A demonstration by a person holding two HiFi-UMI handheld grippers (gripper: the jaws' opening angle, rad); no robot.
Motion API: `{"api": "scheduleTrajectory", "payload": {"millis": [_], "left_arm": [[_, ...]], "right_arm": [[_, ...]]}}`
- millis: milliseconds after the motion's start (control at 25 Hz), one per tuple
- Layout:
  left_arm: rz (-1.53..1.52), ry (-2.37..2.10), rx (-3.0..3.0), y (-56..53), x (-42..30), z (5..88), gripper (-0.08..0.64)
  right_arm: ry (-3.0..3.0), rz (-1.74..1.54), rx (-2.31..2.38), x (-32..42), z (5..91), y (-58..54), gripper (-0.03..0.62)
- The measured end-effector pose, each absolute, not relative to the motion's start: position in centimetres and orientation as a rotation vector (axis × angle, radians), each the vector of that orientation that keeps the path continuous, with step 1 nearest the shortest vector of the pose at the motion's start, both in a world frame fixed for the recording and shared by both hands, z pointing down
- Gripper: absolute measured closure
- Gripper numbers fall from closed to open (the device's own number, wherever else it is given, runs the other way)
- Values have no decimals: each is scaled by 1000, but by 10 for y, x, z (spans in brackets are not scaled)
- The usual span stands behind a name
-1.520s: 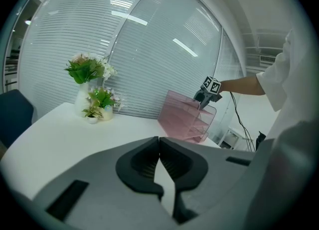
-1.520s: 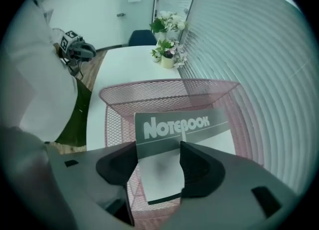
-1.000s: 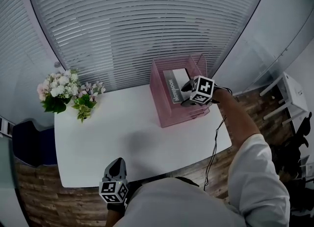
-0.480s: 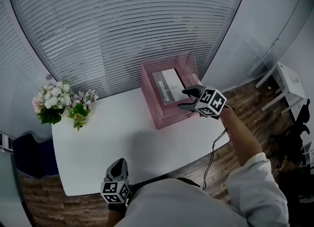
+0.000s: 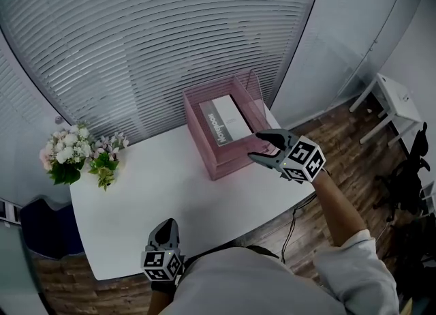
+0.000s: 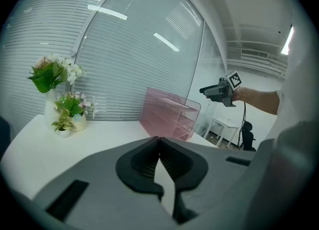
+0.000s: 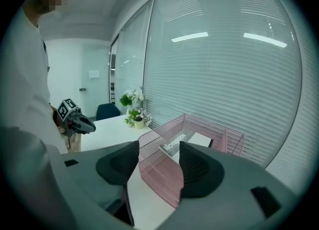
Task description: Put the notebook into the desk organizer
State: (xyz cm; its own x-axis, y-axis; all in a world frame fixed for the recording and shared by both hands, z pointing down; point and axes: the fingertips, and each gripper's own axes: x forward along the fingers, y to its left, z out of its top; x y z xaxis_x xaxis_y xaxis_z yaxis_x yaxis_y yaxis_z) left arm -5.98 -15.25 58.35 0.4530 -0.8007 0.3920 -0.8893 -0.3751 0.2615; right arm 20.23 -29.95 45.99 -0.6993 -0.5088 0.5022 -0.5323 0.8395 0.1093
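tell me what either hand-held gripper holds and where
Nothing. The right hand-held gripper, jaws closing, is empty; the left hand-held gripper is shut, empty.

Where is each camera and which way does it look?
Head view: on the head, looking down at table, organizer, notebook, left gripper, right gripper, sleeve.
Left gripper view: on that gripper, faces flowers and organizer; its shut jaws show.
Right gripper view: on that gripper, faces the organizer; its empty jaws, closing, show.
Shared: all show the organizer; each gripper view shows the other gripper.
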Motion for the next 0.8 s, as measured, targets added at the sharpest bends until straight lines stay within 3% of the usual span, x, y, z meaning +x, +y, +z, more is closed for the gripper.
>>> {"api": "scheduleTrajectory", "payload": {"millis": [800], "left_arm": [[310, -1393, 2306, -151, -38, 578, 551]], "right_arm": [[-2641, 101, 1143, 244, 445, -222, 406]]}}
